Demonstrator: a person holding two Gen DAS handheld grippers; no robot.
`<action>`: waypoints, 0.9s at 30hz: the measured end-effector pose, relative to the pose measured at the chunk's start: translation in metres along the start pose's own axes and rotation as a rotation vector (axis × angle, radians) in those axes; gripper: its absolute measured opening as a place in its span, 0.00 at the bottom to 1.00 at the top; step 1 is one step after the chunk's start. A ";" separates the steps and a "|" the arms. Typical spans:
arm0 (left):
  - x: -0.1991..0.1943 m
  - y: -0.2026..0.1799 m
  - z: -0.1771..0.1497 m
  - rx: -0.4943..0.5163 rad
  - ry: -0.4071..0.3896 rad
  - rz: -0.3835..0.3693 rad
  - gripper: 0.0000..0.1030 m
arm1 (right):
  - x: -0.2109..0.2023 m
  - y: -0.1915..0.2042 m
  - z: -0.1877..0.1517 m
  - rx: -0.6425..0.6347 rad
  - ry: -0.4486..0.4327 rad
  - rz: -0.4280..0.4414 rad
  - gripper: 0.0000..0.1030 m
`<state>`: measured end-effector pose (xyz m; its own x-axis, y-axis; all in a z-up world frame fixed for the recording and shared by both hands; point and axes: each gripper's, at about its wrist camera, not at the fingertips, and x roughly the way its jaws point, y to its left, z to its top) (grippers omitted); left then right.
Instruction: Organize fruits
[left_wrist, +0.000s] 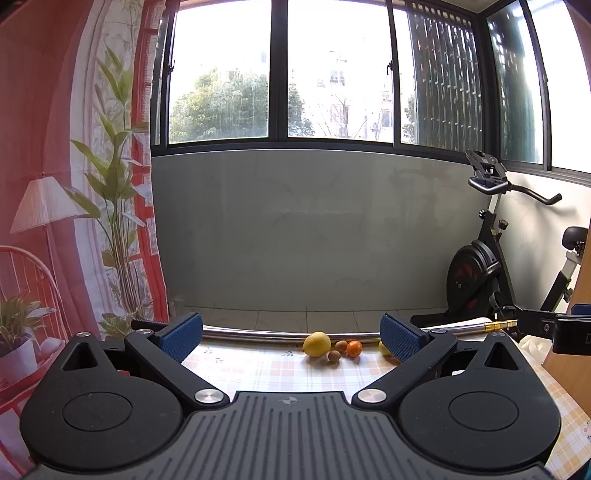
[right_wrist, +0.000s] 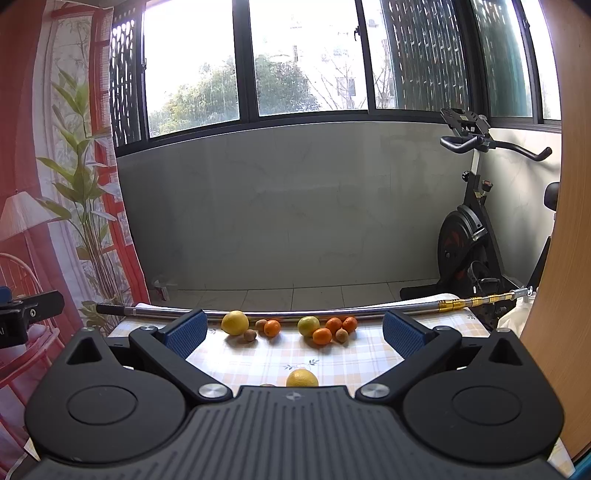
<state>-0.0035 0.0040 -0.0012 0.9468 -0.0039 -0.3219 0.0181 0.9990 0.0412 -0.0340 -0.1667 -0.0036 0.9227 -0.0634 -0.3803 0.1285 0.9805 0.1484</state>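
Note:
Fruits lie along the far edge of a checked tablecloth (right_wrist: 258, 362). In the right wrist view a yellow lemon (right_wrist: 235, 322), two small brown fruits (right_wrist: 250, 335) and a mandarin (right_wrist: 272, 328) form a left group. A greenish-yellow citrus (right_wrist: 308, 326), three mandarins (right_wrist: 322, 336) and another brown fruit (right_wrist: 341, 335) form a right group. One more yellow citrus (right_wrist: 302, 378) lies close under my right gripper (right_wrist: 293, 330), which is open and empty. The left wrist view shows the lemon (left_wrist: 317, 344), brown fruits (left_wrist: 334, 356) and mandarin (left_wrist: 354, 349) ahead of my open, empty left gripper (left_wrist: 291, 334).
A metal pole (right_wrist: 332, 314) lies along the table's far edge behind the fruits. An exercise bike (right_wrist: 469, 229) stands on the floor at the right. A wooden panel (right_wrist: 569, 258) rises at the right edge. The other gripper (right_wrist: 22, 314) shows at the left.

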 end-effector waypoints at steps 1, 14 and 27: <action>0.001 0.000 0.000 -0.005 0.004 -0.003 1.00 | 0.001 0.000 0.000 0.001 0.002 -0.001 1.00; 0.031 0.026 -0.007 -0.092 0.061 0.018 0.99 | 0.017 -0.027 -0.006 0.085 0.021 0.069 1.00; 0.073 0.067 -0.025 -0.244 0.107 0.058 0.99 | 0.048 -0.076 -0.027 0.162 0.073 0.020 1.00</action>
<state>0.0585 0.0718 -0.0458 0.9045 0.0453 -0.4240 -0.1254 0.9786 -0.1630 -0.0093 -0.2397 -0.0576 0.8974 -0.0247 -0.4405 0.1727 0.9385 0.2991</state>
